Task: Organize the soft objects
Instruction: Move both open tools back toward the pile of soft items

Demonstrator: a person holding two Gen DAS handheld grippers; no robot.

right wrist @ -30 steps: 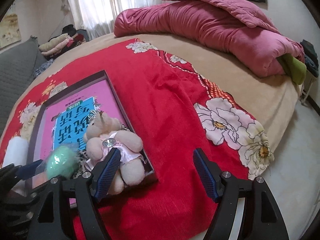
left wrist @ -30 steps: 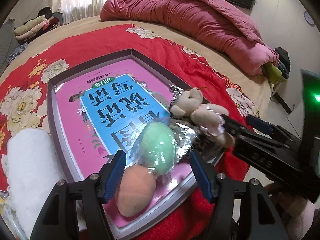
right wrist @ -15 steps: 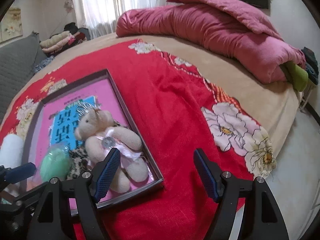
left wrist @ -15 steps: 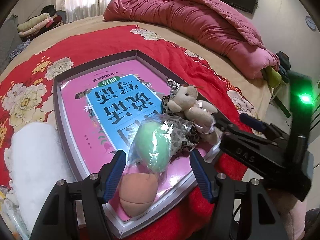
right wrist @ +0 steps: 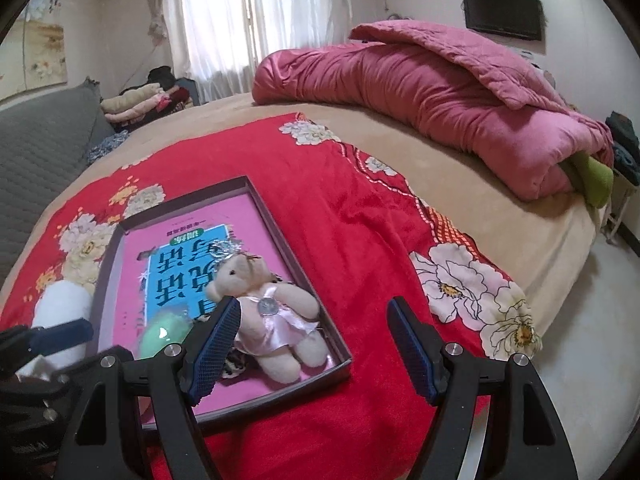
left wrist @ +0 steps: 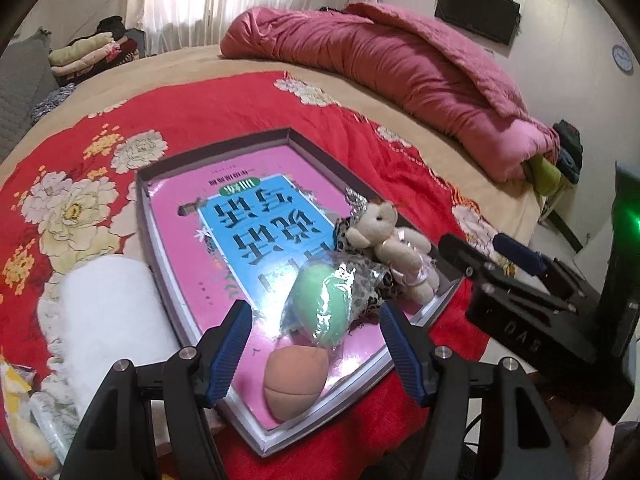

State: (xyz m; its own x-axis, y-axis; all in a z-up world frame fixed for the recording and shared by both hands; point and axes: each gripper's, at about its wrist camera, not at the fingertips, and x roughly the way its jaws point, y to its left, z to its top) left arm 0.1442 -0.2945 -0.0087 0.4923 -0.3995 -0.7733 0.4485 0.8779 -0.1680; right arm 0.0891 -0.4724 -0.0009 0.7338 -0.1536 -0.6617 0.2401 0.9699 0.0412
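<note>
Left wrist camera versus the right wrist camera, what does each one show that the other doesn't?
Only the left wrist view shows the peach-coloured soft ball at the tray's near edge, with the left gripper open above it.

Only the right wrist view shows the grey sofa and the right gripper's open jaws head-on, nothing between them.

Both show the teddy bear, the green ball, the tray, the white towel roll and the pink quilt.

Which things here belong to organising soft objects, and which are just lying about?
Job:
small beige teddy bear
green egg-shaped squishy in plastic wrap
peach-coloured squishy
shallow dark box

Lying about:
rolled pink quilt
wall television
folded clothes pile
</note>
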